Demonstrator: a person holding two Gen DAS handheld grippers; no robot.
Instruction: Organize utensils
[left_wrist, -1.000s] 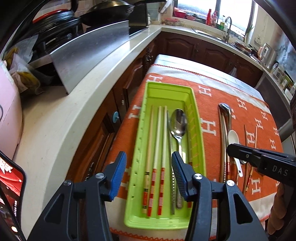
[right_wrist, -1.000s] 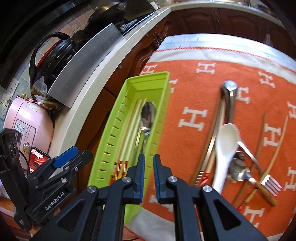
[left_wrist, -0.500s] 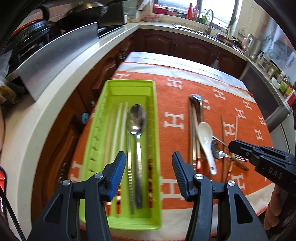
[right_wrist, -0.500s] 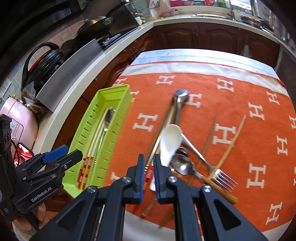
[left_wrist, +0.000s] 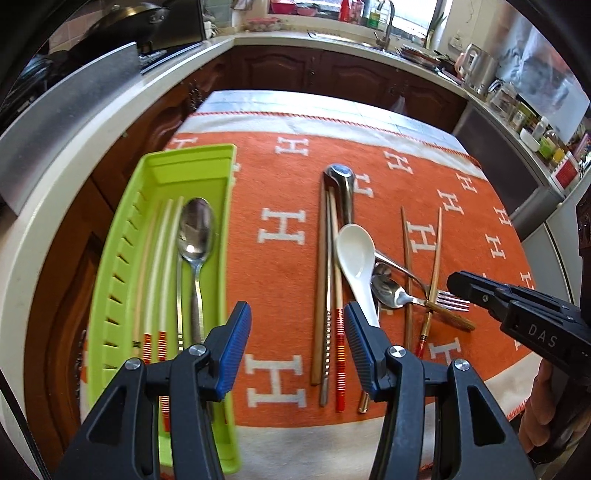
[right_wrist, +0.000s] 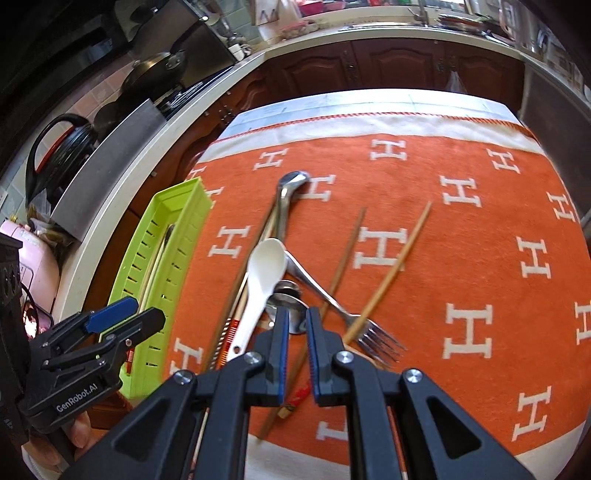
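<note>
Judging the risks: they are taken from how the pieces are seen to lie now.
Left hand-held gripper: blue-padded fingers are held wide apart and empty, at the lower centre of the left view, over the gap between tray and pile.
Right hand-held gripper: fingers are drawn nearly together with only a narrow gap; nothing is seen clamped between them; it is poised at the lower centre of the right view, above the pile.
Tray: the lime-green slotted plastic tray is seen at the left of the frame on the orange H-patterned cloth, already holding pale chopsticks and a steel spoon.
Pile: a white ceramic soup spoon, a steel fork with a wooden handle, a small steel spoon and two thin brown wooden chopsticks are crossed over one another at centre right.
Risk of dragging: because the pieces overlap, neighbours could be pulled along or scattered when one is lifted.
Risk of slipping: a thin chopstick could be missed or pivoted if it is pinched off-centre.
Risk at the edge: handles near the cloth's lower border could be knocked off the table.
Risk of collision: both tools could be fouled if one pile is reached for together.
</note>
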